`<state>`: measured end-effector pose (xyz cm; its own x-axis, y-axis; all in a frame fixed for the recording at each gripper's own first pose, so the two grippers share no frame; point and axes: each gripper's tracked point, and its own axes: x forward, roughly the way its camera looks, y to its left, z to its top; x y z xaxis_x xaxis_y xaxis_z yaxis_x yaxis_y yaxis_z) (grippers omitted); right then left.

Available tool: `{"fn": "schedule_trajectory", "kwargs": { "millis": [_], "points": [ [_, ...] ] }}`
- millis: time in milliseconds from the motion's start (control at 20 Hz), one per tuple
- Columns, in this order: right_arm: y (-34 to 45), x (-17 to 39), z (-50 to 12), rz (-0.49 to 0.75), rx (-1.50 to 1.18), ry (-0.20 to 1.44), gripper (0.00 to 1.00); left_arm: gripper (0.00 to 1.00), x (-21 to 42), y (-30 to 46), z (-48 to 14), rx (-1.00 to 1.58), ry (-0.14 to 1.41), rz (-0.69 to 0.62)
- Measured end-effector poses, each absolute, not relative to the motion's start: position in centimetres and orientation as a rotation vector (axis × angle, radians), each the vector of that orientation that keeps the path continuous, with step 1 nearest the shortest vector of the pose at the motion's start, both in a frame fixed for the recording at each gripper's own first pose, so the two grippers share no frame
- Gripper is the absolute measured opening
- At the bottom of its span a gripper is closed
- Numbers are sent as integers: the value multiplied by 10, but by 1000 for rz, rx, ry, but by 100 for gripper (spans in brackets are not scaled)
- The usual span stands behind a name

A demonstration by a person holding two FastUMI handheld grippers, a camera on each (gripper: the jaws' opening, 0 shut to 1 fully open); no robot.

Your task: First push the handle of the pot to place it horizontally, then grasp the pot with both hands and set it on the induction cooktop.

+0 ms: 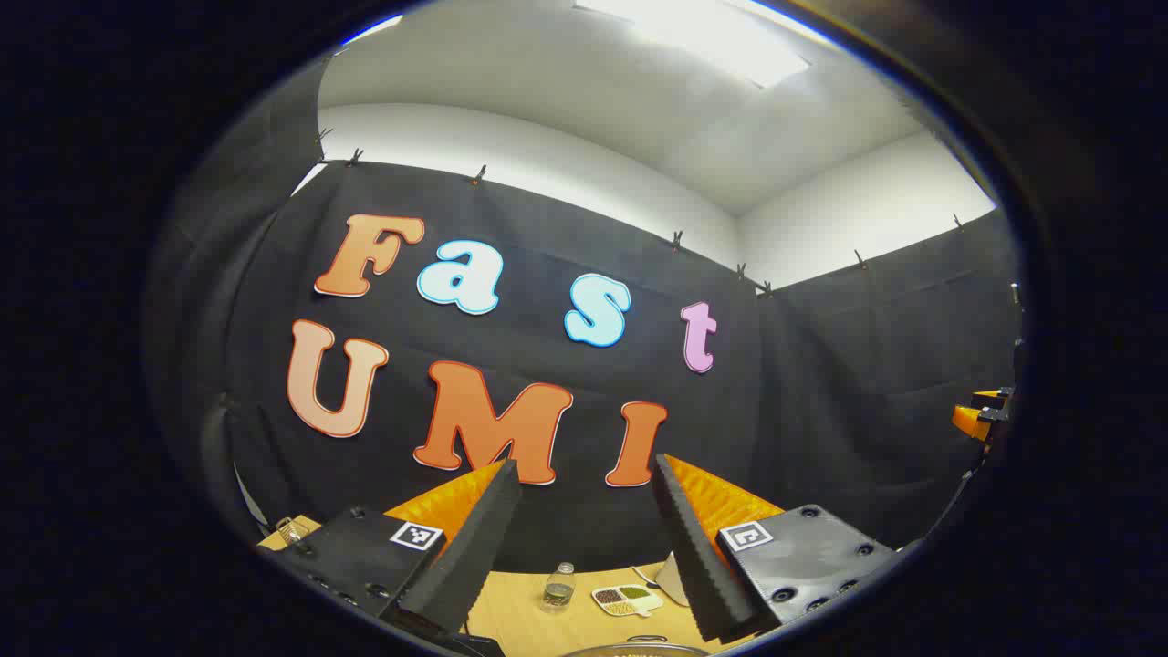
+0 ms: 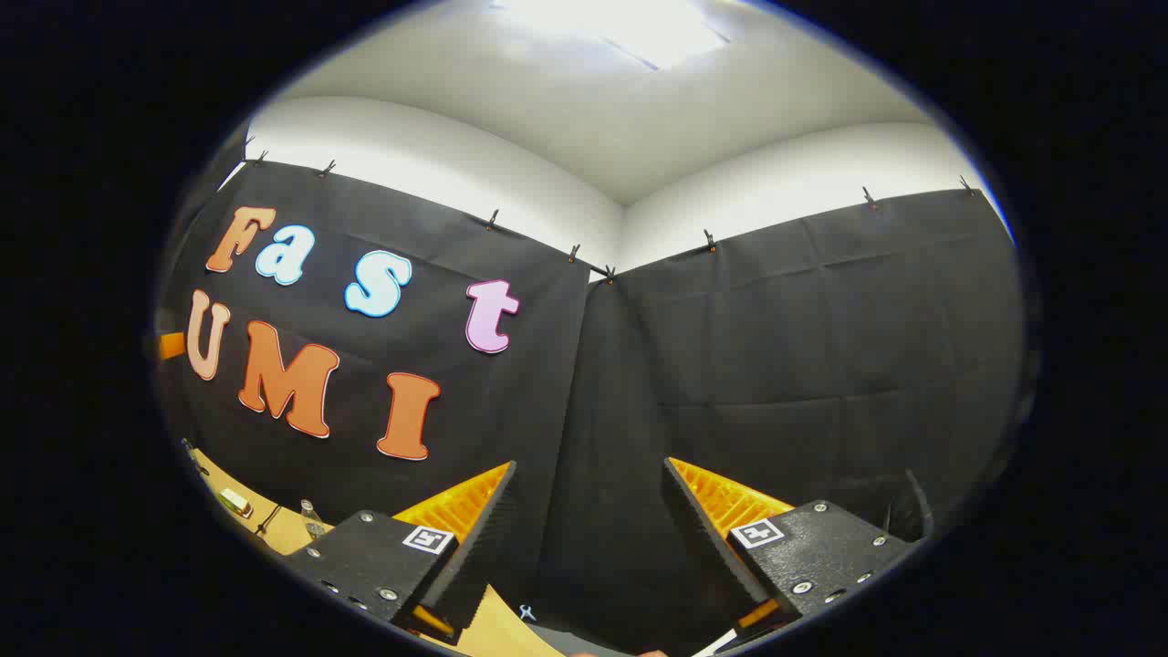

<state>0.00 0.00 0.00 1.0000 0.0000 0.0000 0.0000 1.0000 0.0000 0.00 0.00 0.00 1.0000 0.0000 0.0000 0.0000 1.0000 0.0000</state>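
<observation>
Left gripper (image 1: 584, 474) held with fingers spread wide and nothing between them, pot (image 1: 634, 650) rim seen just below it on the wooden table (image 1: 520, 607), bottle (image 1: 558, 587) and divided dish (image 1: 627, 599) set beyond the pot, right gripper (image 2: 589, 474) likewise wide and unloaded, raised toward the black wall

Counts on the table

One small clear bottle (image 1: 558, 587), one divided tray (image 1: 627, 599) with two fillings showing, one metal pot rim (image 1: 634, 650) at the bottom edge, one white object (image 1: 673, 579) partly hidden; one small clip (image 2: 526, 612) in the right gripper view.
</observation>
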Motion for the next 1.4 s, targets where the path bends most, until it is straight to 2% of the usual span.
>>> {"fn": "schedule_trajectory", "kwargs": {
  "millis": [200, 250, 400, 550, 600, 650, 750, 800, 900, 1000, 1100, 1150, 1400],
  "points": [
    [8, -15, 15, -48, -16, 10, 95, 95, 3, 4, 2, 11, 1, -68],
    [11, -16, 19, -61, -17, 9, 99, 95, 4, 6, 2, 15, 4, -80],
    [22, -19, 22, -70, -29, 20, 95, 95, 1, 12, -9, 22, 26, -95],
    [32, -15, 23, -38, -32, 22, 97, 98, -3, 26, -15, 20, 38, -53],
    [36, -11, 23, -23, -29, 23, 95, 98, -6, 27, -17, 15, 47, -35],
    [39, -7, 22, -9, -25, 20, 95, 92, -8, 29, -17, 10, 49, -21],
    [34, 3, 23, 15, -22, 5, 95, 98, -10, 28, -15, 9, 48, 8],
    [33, 7, 22, 26, -19, 1, 95, 95, -10, 26, -14, 9, 48, 23],
    [27, 15, 21, 48, -11, -7, 95, 98, -10, 15, -7, 6, 32, 46],
    [14, 22, 20, 54, -13, -16, 95, 95, -10, -2, -4, 1, 18, 55],
    [3, 27, 18, 59, -5, -23, 95, 92, -8, -21, -6, 8, 19, 46],
    [-2, 30, 16, 60, -3, -24, 95, 95, -7, -32, -6, 17, 18, 38],
    [-8, 36, 7, 84, 18, -20, 95, 95, -7, -63, -5, 78, 10, 3]
  ]
}}
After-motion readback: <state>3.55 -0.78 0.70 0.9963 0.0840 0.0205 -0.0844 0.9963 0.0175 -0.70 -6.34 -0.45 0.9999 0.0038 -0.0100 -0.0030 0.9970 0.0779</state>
